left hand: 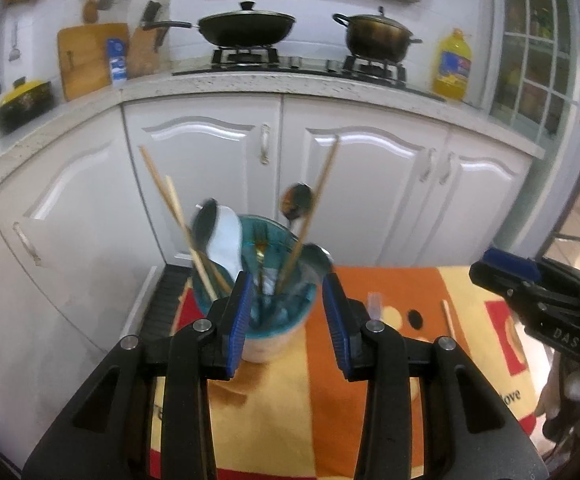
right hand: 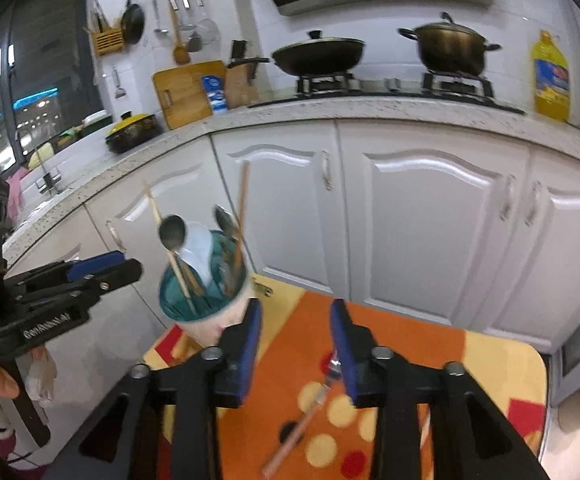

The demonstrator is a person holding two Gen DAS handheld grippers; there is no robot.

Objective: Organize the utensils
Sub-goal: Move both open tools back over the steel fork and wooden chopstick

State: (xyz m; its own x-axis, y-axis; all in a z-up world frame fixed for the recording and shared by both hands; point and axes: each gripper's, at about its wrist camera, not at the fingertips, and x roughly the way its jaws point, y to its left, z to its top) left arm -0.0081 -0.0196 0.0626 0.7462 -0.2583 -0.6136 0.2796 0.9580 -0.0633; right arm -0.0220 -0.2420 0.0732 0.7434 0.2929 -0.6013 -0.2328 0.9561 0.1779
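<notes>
Left gripper (left hand: 286, 312) jaws apart, flanking the utensil cup (left hand: 264, 320).

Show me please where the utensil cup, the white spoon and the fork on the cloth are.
utensil cup (left hand: 268, 346), left wrist view, on its pale outer wall.
white spoon (left hand: 226, 240), left wrist view, on its bowl.
fork on the cloth (right hand: 301, 430), right wrist view, on its handle.

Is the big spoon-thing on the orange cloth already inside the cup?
No, the utensil lies flat on the orange cloth, apart from the cup, under the open right gripper.
</notes>
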